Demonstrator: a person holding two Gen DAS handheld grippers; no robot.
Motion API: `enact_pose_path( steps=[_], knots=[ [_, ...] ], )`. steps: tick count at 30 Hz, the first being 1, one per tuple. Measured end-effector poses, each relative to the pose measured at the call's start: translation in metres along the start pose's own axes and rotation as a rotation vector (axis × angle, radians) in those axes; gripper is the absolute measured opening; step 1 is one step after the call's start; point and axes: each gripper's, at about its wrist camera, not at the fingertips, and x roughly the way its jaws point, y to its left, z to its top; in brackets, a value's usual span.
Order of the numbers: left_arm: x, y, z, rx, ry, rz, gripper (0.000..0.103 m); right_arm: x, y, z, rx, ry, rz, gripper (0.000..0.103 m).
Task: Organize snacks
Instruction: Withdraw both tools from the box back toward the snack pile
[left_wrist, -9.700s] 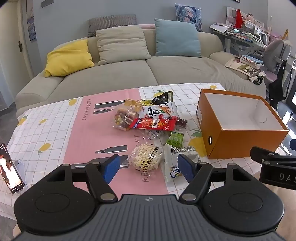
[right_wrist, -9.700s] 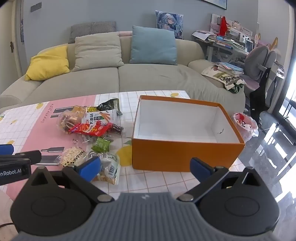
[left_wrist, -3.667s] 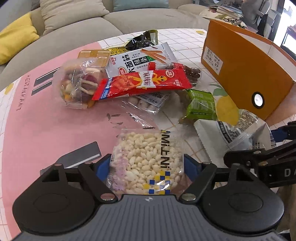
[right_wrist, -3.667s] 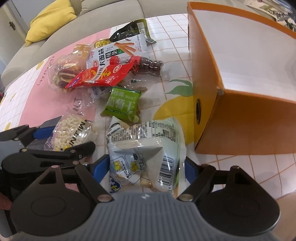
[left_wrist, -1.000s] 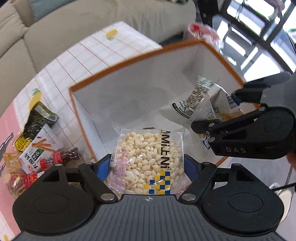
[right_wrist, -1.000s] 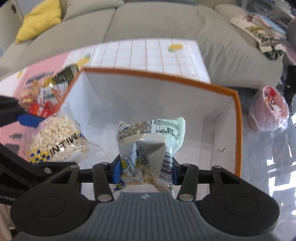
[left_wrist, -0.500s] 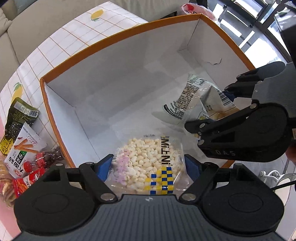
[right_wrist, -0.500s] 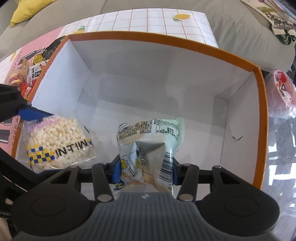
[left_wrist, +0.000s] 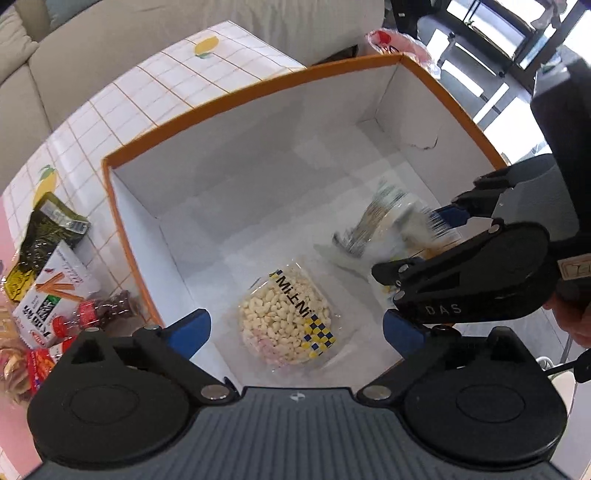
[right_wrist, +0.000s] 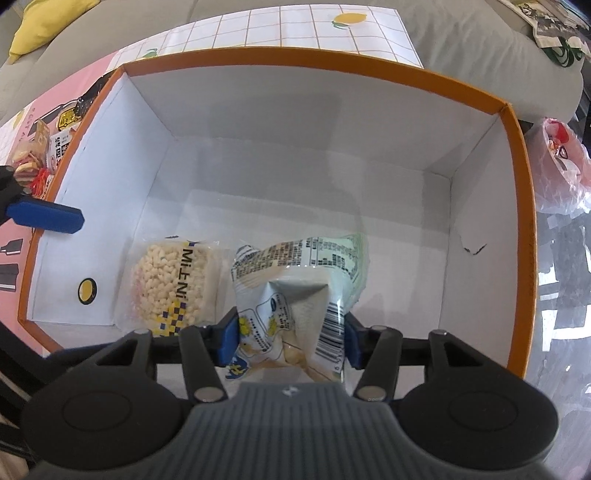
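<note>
Box: the orange cardboard box with white inside (right_wrist: 519, 206) stood open at the bench's (left_wrist: 122, 107) right-hand end, near its front edge.
Done: the clear packet of pale puffed grains printed MiLiNi (left_wrist: 286, 319) lay flat on the box floor by the left wall, free of both tools.
Left tool: the left tool (left_wrist: 295, 328) hung above that packet with its blue pads spread wide, having just been opening; nothing was pressed between them.
Right tool: the right tool (right_wrist: 290, 343) had its pads against the sides of the pale green and white snack pouch (right_wrist: 295, 288), its jaws just eased apart; the pouch hung low inside the box, and whether it touched the floor I cannot tell.
Left to do: the heap of remaining snack packets (left_wrist: 44, 291) lay on the bench just left of the box, apparently still to be boxed.
</note>
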Motion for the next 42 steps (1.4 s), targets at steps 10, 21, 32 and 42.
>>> enact_pose_path(
  steps=[10, 21, 32, 42],
  knots=[
    [-0.037, 0.014, -0.015, -0.087, -0.088, -0.047, 0.103, -0.025, 0.004, -0.004, 0.011, -0.046, -0.082, 0.086],
    [-0.094, 0.050, -0.061, -0.266, -0.264, -0.068, 0.103, -0.072, 0.015, -0.033, 0.082, -0.207, -0.124, 0.086],
    [-0.126, 0.103, -0.143, -0.446, -0.415, -0.055, 0.031, -0.120, 0.082, -0.073, 0.124, -0.417, -0.005, 0.086],
    [-0.151, 0.140, -0.227, -0.512, -0.587, 0.129, 0.093, -0.122, 0.185, -0.102, 0.063, -0.609, 0.074, 0.087]
  ],
)
